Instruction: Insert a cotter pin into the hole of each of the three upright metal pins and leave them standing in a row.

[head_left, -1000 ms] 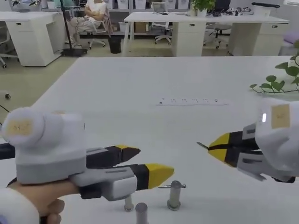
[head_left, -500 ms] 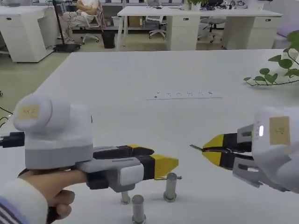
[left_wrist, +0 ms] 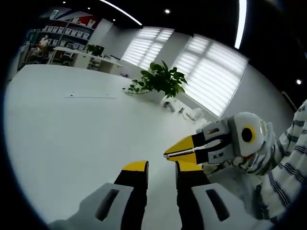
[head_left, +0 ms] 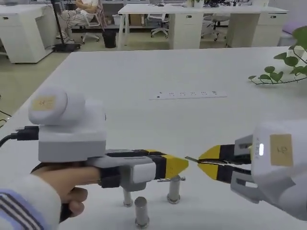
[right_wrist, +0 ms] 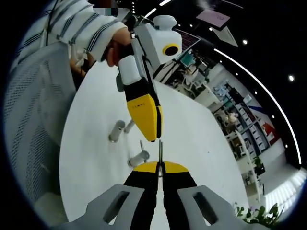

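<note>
Steel pins [head_left: 141, 211], three by our count, stand close together on the white bench [head_left: 144, 72], just below the left gripper [head_left: 175, 162] in the head view. Its jaws sit narrowly apart, empty. We count two cotter pins: one [head_left: 164, 180] crosses the rightmost pin, and the right gripper [head_left: 204, 162] pinches the other [head_left: 192, 159].

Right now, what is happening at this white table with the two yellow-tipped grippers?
A person holds two grippers over the white table. The right gripper is shut on a thin metal cotter pin. The left gripper hangs open just above three upright grey metal pins. The pin nearest the right gripper already has a second cotter pin through it.
</note>
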